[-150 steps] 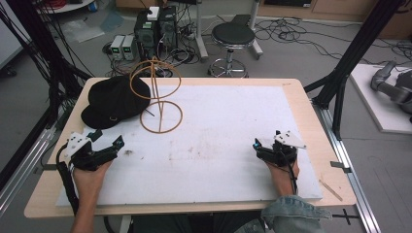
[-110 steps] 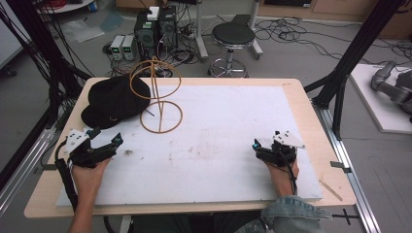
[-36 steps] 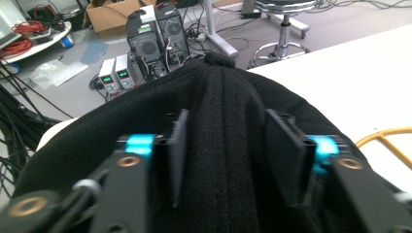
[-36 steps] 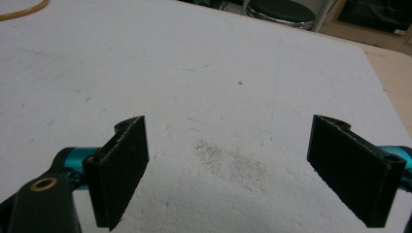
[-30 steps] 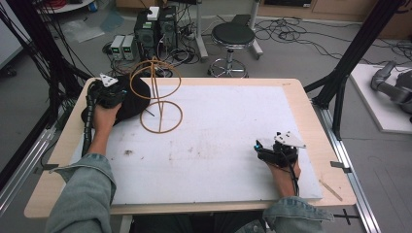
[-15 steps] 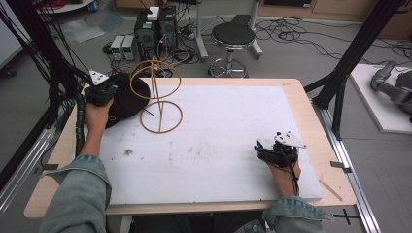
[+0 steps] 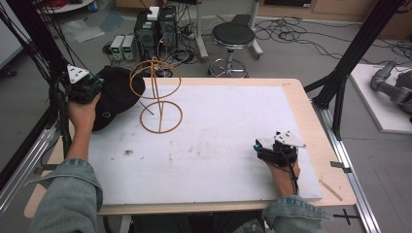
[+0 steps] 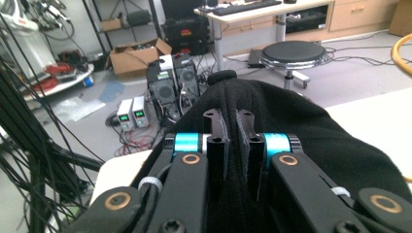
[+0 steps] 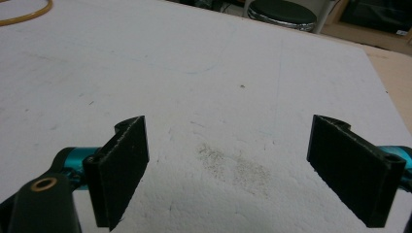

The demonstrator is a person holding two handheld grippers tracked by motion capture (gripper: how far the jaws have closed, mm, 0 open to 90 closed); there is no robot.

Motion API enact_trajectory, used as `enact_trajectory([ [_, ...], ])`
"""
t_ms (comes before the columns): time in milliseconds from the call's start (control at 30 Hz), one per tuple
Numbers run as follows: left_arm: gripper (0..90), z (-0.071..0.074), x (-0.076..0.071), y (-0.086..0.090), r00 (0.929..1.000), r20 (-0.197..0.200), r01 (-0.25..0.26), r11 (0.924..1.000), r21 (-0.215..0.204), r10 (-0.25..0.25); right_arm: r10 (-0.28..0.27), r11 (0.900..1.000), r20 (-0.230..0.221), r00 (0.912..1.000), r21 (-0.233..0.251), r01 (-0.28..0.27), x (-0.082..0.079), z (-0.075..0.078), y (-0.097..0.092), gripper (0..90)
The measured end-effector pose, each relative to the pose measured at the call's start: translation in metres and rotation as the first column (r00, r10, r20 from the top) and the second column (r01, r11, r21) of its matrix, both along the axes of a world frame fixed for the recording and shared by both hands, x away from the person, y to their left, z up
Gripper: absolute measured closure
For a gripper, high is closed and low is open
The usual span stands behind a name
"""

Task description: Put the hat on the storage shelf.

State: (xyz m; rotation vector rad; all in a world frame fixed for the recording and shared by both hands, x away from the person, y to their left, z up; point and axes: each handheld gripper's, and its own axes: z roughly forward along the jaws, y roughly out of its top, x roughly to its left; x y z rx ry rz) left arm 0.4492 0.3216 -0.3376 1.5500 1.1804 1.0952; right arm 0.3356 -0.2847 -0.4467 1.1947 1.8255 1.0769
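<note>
One black cap (image 7: 115, 94) sits at the far left corner of the table (image 7: 311, 126), partly past its edge. The left gripper (image 8: 232, 127) has its jaws clamped on a fold of the cap's cloth, having just closed on it. Just beside the cap, toward the table's middle, stands a wire stand (image 7: 156, 92) of tan hoops. The right gripper (image 7: 258, 145) rests near the right end of the near edge, jaws wide apart over a white board (image 9: 233, 73), holding nothing. Beyond the far edge are a black stool (image 7: 233, 36) and electronic boxes (image 7: 156, 29) on a grey floor.
</note>
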Motion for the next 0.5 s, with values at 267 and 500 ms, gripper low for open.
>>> enact_trajectory([
  [267, 84.7, 0.019, -0.009, 0.009, 0.9997, 0.023, -0.005, 0.9999, 0.011, 0.005, 0.008, 1.0000, 0.003, 1.0000, -0.001, -0.008, 0.001, 0.000, 0.002, 15.0],
  [500, 84.7, 0.036, -0.015, 0.019, 0.9982, 0.049, -0.037, 0.9992, 0.012, 0.037, 0.005, 1.0000, 0.008, 1.0000, 0.005, -0.005, 0.001, 0.001, 0.002, 14.9],
])
